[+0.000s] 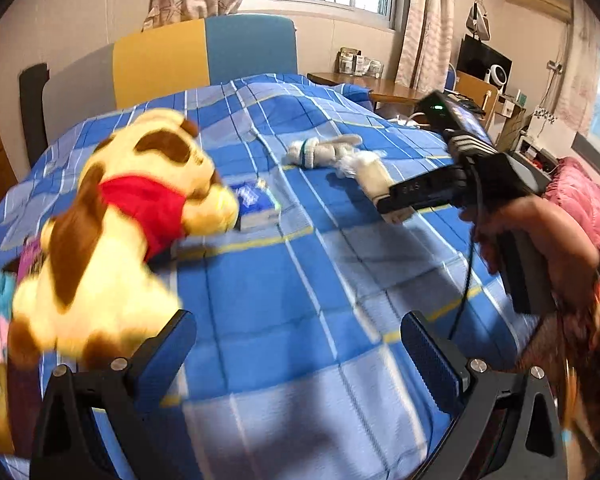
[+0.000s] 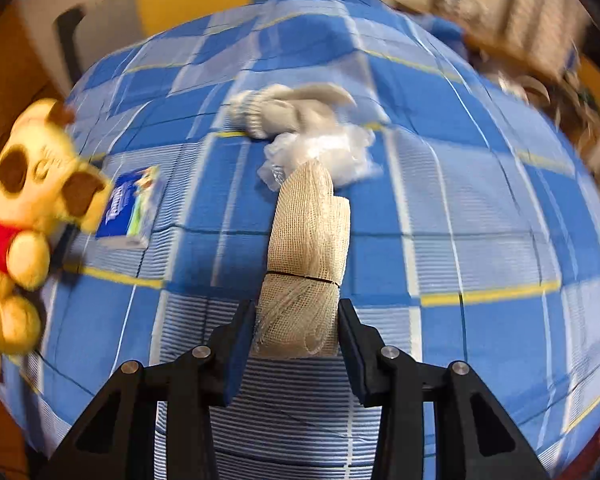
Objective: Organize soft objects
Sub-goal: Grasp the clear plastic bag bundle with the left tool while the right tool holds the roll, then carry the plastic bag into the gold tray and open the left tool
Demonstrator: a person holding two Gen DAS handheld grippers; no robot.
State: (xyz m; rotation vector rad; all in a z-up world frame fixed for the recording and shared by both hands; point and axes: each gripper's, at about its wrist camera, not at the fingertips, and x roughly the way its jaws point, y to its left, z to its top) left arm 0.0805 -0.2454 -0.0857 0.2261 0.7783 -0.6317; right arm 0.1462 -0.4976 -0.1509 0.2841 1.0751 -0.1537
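A yellow plush dog with brown patches and a red scarf lies at the left side of the blue checked bed cover, just left of my left gripper. That gripper is open wide, with only bed cover between its fingers. My right gripper is shut on a beige mesh fabric roll bound by a thin black band; the roll sticks out forward over the bed. The same right gripper shows at mid right in the left wrist view. A grey-white knit glove and crumpled white plastic lie beyond the roll.
A blue tissue pack lies beside the plush dog. A headboard of grey, yellow and blue panels stands behind the bed. A wooden desk is at the back right, a pink quilt at the right. A person's hand holds the right gripper.
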